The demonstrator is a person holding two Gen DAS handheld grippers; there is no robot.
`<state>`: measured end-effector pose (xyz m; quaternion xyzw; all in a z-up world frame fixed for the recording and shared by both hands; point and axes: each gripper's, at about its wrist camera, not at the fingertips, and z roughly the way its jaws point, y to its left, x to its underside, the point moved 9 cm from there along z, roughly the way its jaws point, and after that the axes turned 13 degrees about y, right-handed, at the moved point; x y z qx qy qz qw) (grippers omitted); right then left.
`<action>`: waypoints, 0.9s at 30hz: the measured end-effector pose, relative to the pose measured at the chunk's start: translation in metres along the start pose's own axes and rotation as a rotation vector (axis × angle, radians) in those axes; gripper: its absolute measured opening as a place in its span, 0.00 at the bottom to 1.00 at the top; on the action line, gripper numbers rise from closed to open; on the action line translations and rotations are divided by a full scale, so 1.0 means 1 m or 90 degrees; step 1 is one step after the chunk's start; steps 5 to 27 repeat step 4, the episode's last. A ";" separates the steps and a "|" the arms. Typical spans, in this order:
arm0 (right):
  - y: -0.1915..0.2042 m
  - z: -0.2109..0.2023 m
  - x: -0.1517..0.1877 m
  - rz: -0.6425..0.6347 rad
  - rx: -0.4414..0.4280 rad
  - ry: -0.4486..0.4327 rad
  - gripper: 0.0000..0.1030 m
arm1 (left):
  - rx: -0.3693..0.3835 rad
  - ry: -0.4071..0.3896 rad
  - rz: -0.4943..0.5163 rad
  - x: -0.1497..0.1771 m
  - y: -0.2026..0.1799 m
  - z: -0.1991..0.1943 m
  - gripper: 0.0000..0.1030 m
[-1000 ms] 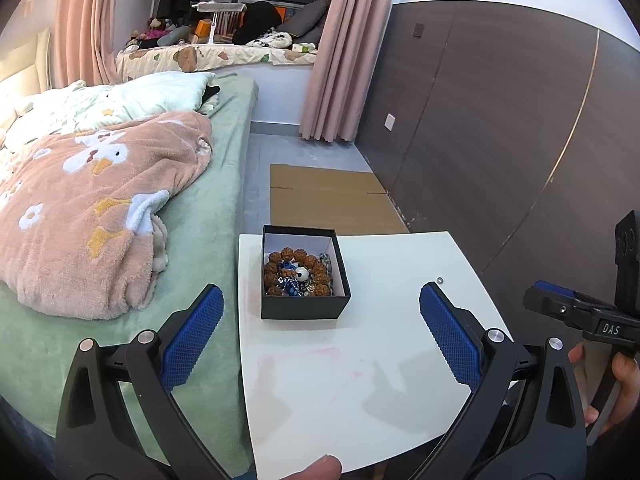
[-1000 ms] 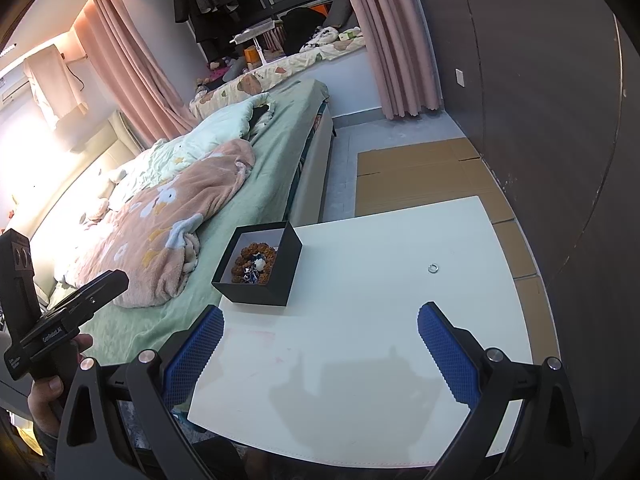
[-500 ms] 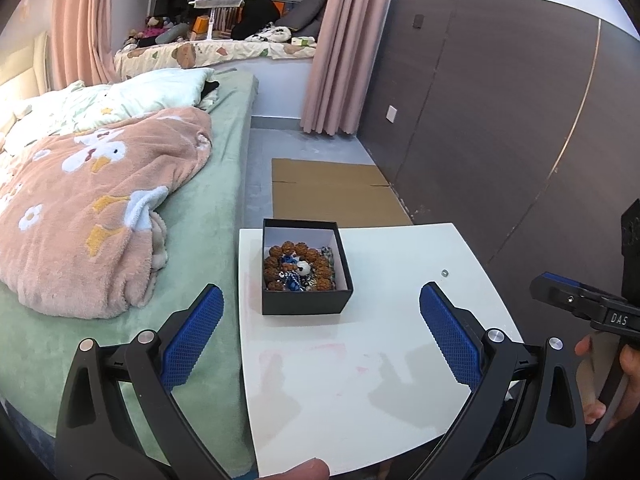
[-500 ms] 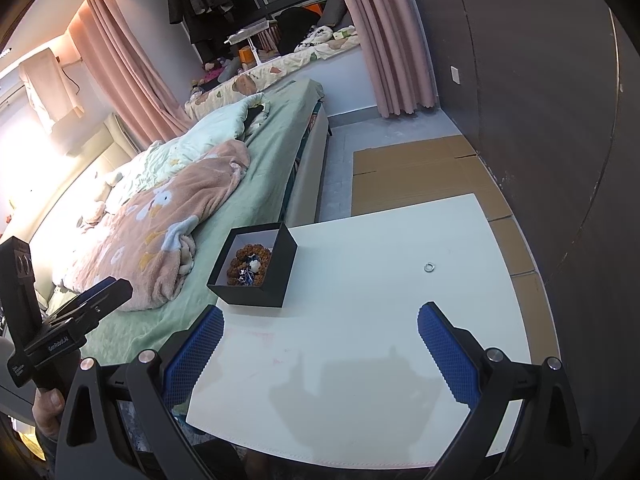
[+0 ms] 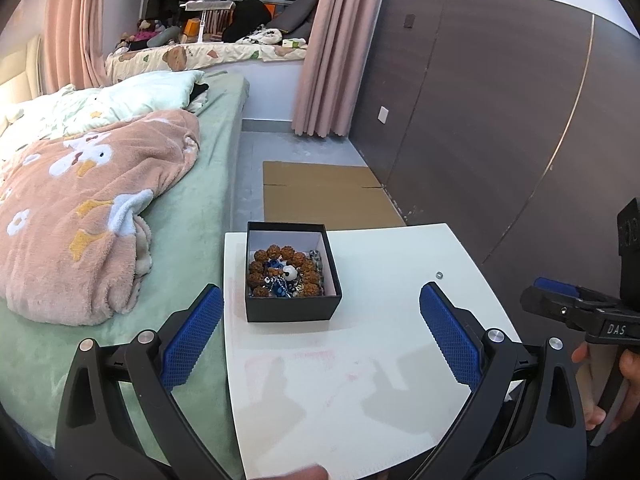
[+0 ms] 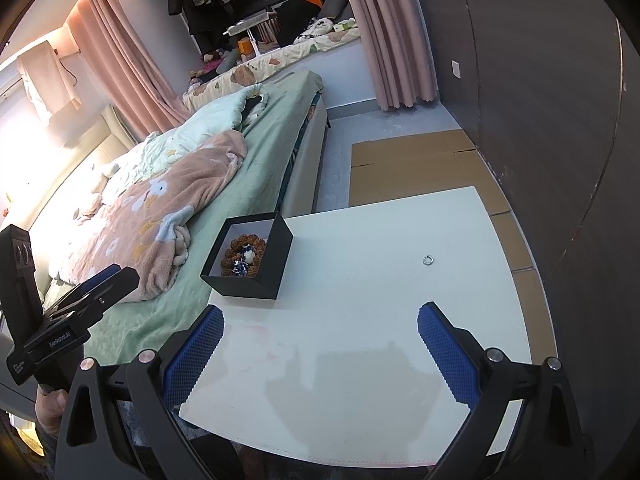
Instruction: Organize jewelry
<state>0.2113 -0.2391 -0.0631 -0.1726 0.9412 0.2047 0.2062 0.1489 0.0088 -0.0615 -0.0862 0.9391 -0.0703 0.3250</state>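
A black open box (image 5: 292, 308) stands on the left part of a white table (image 5: 360, 380). It holds a brown bead bracelet (image 5: 304, 268) and small blue and white pieces. A small silver ring (image 5: 439, 275) lies alone on the table to the right of the box. The box (image 6: 260, 284) and the ring (image 6: 429, 259) also show in the right wrist view. My left gripper (image 5: 320, 332) is open and empty, held back near the table's front edge. My right gripper (image 6: 318, 344) is open and empty above the front of the table (image 6: 360, 360).
A bed with a green sheet (image 5: 192, 216) and a pink blanket (image 5: 80, 208) lies left of the table. Flat cardboard (image 5: 324, 192) lies on the floor beyond it. A dark panelled wall (image 5: 500, 120) runs along the right.
Both grippers have drawn back and risen a little, so the box and the ring look smaller and farther. Both stay open and empty.
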 end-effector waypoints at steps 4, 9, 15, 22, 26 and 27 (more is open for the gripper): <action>0.001 0.009 -0.001 0.010 0.013 0.002 0.93 | -0.006 -0.005 -0.008 -0.003 0.009 0.003 0.95; 0.001 0.009 -0.001 0.010 0.013 0.002 0.93 | -0.006 -0.005 -0.008 -0.003 0.009 0.003 0.95; 0.001 0.009 -0.001 0.010 0.013 0.002 0.93 | -0.006 -0.005 -0.008 -0.003 0.009 0.003 0.95; 0.001 0.009 -0.001 0.010 0.013 0.002 0.93 | -0.006 -0.005 -0.008 -0.003 0.009 0.003 0.95; 0.001 0.009 -0.001 0.010 0.013 0.002 0.93 | -0.006 -0.005 -0.008 -0.003 0.009 0.003 0.95; 0.001 0.009 -0.001 0.010 0.013 0.002 0.93 | -0.006 -0.005 -0.008 -0.003 0.009 0.003 0.95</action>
